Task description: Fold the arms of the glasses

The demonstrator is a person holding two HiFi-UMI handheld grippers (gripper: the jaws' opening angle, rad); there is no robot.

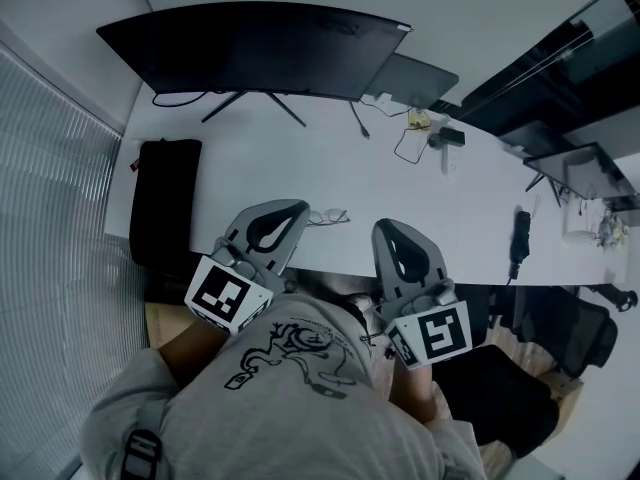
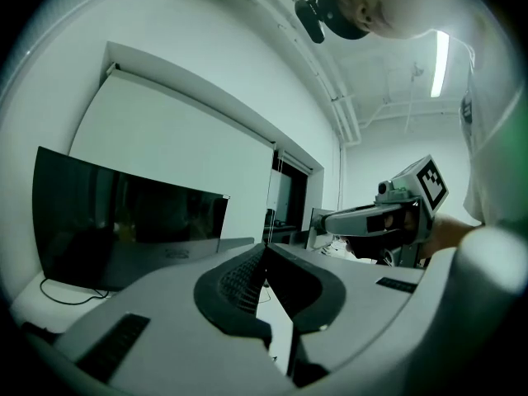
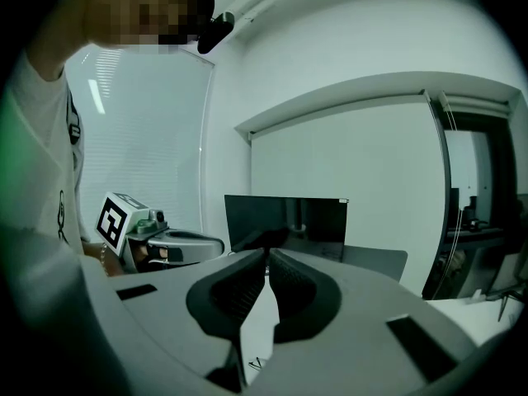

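The thin-rimmed glasses [image 1: 329, 216] lie on the white table [image 1: 440, 218], near its front edge. No gripper touches them. My left gripper [image 1: 296, 208] is held above the table just left of the glasses, jaws pressed together with nothing between them [image 2: 264, 248]. My right gripper [image 1: 384, 229] hangs to the right of the glasses, also shut and empty [image 3: 267, 252]. Both point toward the monitor and away from the tabletop. Each gripper appears in the other's view: the right one [image 2: 388, 213] and the left one [image 3: 157, 242].
A wide curved monitor [image 1: 250, 48] stands at the back of the table. A black case [image 1: 165, 203] lies at the left end. Cables and small devices [image 1: 430, 133] sit at the back right, a black handset [image 1: 520, 233] at the right. A black chair [image 1: 560, 323] stands beside me.
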